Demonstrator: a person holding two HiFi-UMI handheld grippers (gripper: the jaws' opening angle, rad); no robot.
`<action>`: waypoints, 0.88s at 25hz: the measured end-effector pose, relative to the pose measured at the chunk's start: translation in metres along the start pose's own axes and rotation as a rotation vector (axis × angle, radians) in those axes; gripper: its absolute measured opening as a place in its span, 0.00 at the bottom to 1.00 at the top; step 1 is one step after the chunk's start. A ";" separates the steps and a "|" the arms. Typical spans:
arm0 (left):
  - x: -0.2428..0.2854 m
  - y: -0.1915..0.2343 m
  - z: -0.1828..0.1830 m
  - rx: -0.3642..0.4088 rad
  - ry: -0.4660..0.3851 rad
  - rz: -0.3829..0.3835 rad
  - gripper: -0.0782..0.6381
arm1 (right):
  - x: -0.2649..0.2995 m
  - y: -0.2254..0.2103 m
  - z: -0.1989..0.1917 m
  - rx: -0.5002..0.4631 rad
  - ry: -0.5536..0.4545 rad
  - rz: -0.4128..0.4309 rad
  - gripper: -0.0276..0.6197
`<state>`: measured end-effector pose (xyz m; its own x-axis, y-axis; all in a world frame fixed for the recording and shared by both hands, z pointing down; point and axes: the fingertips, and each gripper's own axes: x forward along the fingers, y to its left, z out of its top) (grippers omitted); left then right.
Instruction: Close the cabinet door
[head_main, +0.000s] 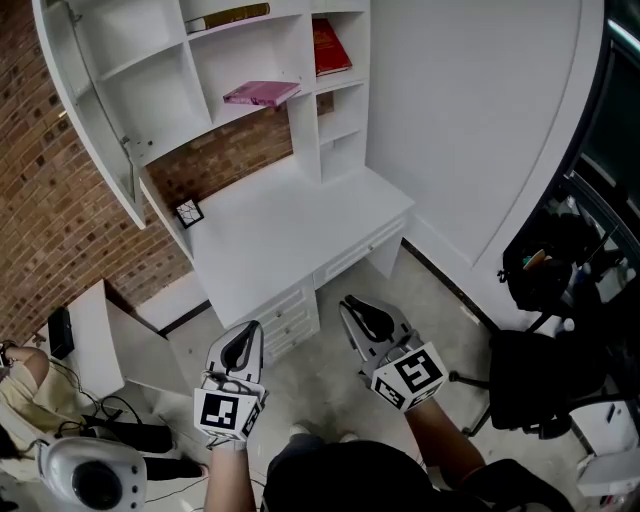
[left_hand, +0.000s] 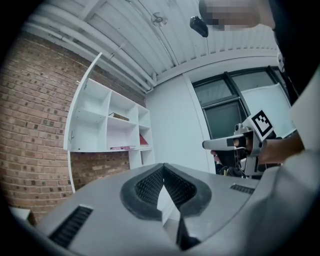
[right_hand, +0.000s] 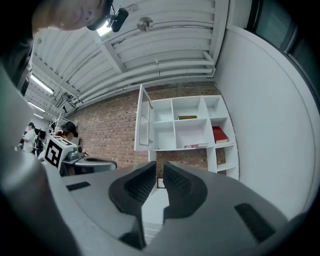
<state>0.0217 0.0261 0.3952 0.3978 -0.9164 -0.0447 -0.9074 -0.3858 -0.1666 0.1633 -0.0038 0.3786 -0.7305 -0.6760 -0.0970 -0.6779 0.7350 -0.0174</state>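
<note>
The white wall cabinet over the desk has its left door (head_main: 95, 115) swung wide open, showing bare shelves behind it. That door shows nearly edge-on in the left gripper view (left_hand: 80, 100) and as a glazed panel in the right gripper view (right_hand: 143, 120). My left gripper (head_main: 243, 338) (left_hand: 163, 170) is shut and empty, held low over the floor in front of the desk. Beside it my right gripper (head_main: 357, 308) (right_hand: 160, 170) is also shut on nothing. Both point level toward the cabinet and stand well away from the door.
A white desk (head_main: 290, 220) with drawers stands under the cabinet and carries a small framed picture (head_main: 189, 212). A pink book (head_main: 260, 93) and a red book (head_main: 330, 45) lie on shelves. A black chair (head_main: 530, 380) is at right, a seated person (head_main: 20, 385) at left.
</note>
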 end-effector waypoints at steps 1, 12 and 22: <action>0.001 0.005 -0.001 0.001 0.004 0.009 0.12 | 0.005 0.000 0.000 0.003 0.002 0.004 0.10; 0.039 0.106 -0.025 -0.034 -0.005 0.091 0.12 | 0.110 -0.008 -0.011 -0.009 0.033 0.052 0.10; 0.048 0.228 -0.050 -0.057 -0.012 0.201 0.12 | 0.224 0.005 -0.016 -0.008 0.034 0.094 0.10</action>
<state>-0.1726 -0.1113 0.4040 0.2090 -0.9744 -0.0829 -0.9748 -0.2008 -0.0973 -0.0050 -0.1528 0.3726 -0.7934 -0.6053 -0.0642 -0.6065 0.7951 -0.0013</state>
